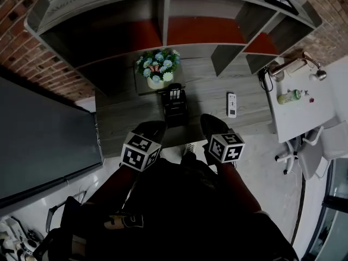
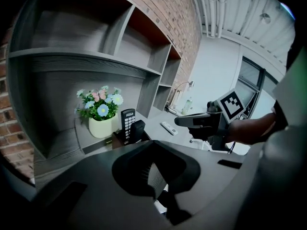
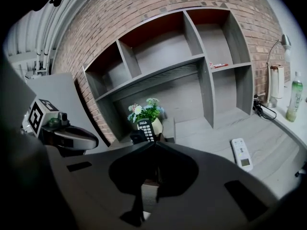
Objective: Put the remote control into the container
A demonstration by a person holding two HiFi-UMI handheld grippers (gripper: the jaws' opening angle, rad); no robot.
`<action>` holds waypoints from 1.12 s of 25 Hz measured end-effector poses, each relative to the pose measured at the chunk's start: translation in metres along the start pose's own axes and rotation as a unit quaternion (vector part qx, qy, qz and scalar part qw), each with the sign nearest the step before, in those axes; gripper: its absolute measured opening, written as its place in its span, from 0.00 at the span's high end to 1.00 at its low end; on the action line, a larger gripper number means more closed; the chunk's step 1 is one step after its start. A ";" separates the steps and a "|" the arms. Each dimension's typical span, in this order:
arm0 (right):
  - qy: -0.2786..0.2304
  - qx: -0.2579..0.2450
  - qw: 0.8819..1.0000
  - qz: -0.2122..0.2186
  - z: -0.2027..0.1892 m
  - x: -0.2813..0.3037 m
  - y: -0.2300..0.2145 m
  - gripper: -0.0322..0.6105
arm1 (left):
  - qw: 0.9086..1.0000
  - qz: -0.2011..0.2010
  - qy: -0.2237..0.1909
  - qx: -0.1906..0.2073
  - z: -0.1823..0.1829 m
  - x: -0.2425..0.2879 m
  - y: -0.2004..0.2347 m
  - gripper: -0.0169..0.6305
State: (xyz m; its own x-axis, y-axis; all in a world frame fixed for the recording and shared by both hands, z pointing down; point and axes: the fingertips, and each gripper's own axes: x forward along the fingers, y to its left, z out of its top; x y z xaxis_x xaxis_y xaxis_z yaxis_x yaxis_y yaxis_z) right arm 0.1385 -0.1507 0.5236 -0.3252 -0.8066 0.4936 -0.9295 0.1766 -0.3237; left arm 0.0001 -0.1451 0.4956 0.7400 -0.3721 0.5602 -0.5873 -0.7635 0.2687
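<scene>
The left gripper (image 2: 152,143) and right gripper (image 3: 154,144) have fingers pressed together, empty.

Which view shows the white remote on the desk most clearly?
The right gripper view: the white remote lies close, its display visible. The head view shows it whole but small; the left gripper view, only a distant sliver.
</scene>
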 end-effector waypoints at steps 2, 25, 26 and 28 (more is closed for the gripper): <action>-0.002 0.003 1.000 -0.011 -0.003 -0.006 -0.011 0.94 | 1.000 -0.012 0.005 0.000 0.000 0.009 -0.006 0.96; 0.089 0.019 0.973 -0.213 -0.103 -0.009 -0.228 0.64 | 0.999 0.022 0.045 -0.012 0.007 0.064 -0.026 0.96; 0.100 0.018 0.972 -0.214 -0.109 -0.005 -0.233 0.60 | 0.999 0.026 0.046 -0.013 0.008 0.064 -0.026 0.96; 0.117 0.019 0.970 -0.214 -0.118 0.001 -0.241 0.57 | 0.998 0.035 0.043 -0.018 0.012 0.063 -0.025 0.96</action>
State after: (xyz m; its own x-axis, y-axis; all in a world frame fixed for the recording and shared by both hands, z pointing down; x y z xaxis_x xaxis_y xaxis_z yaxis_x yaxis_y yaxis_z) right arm 0.3411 -0.1276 0.6973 0.0541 -0.6506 0.7575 -0.9825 -0.1700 -0.0759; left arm 0.0650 -0.1560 0.5150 0.6671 -0.3753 0.6436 -0.6488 -0.7173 0.2542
